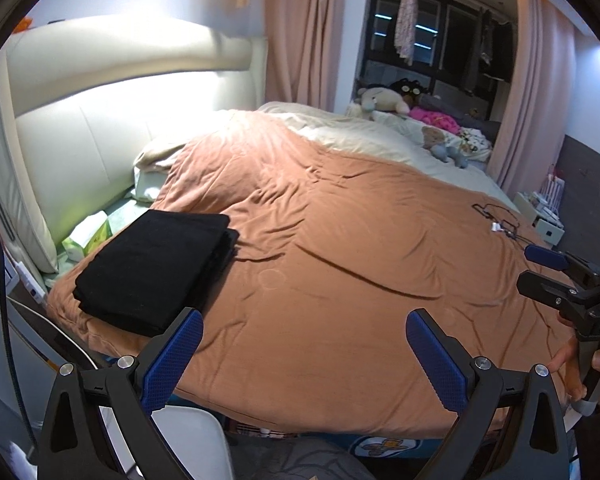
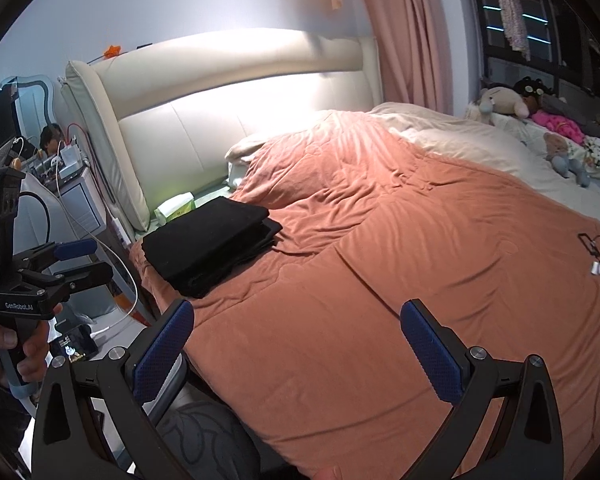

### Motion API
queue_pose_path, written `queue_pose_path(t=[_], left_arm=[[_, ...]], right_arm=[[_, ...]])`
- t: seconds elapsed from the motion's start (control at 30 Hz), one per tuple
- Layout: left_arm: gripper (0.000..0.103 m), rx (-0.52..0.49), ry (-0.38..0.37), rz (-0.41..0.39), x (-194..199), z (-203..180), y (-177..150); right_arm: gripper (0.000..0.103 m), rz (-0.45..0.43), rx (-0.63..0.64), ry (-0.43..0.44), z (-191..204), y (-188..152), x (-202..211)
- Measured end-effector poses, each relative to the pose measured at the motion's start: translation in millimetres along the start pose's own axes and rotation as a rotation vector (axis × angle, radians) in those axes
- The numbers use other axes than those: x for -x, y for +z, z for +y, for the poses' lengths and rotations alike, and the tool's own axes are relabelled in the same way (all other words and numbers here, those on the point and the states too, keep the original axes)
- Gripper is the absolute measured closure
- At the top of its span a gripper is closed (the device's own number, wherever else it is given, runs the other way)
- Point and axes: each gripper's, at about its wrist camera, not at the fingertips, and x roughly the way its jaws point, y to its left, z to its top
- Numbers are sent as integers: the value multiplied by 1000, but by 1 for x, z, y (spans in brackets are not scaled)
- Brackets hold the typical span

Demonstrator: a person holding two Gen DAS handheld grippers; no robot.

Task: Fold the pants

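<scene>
Above the near edge of the bed, both grippers hang in the air with nothing between their blue pads. The left gripper (image 1: 304,360) has its jaws spread wide, its fingers pointing across the orange-brown duvet (image 1: 340,240) toward the far side of the bed. The right gripper (image 2: 296,352) is likewise wide apart and empty, aimed the same way. In the left wrist view, the right gripper (image 1: 540,270) shows at the right edge, held by a hand (image 1: 572,364) wrapped around its grip. In the right wrist view, the left gripper (image 2: 82,260) appears at the left edge, a hand (image 2: 24,344) clasping its handle, over the gap beside the bed.

The pants (image 1: 152,268) are black and lie folded into a compact, thick rectangle of several stacked layers, flat on the duvet at the near left corner of the bed, close to the cream headboard (image 1: 120,120). Their layered edges show on the right side of the stack. Neither gripper touches them; the left gripper's left finger sits just near their near edge in the picture.

A green tissue pack (image 1: 88,236) lies just beyond the pants by the headboard. Soft toys (image 1: 384,100) rest at the far side, and thin glasses-like wire (image 1: 496,216) lies on the duvet to the right.
</scene>
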Motion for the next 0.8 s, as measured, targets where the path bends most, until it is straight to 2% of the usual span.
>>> queue_pose_path(t=[0.33,0.67,0.8], left_arm=[[1,-44,-45,-52,32,-42,-19],[1,-59,-69,-106,64,-80,-43],[1,-65,-73,-124,74,-90,-52]], right_arm=[[0,-40,-10,-40,-1,-32,60],[0,-77,10,-75,8,-55,102],[0,-81,19,-120,11,-66,114]])
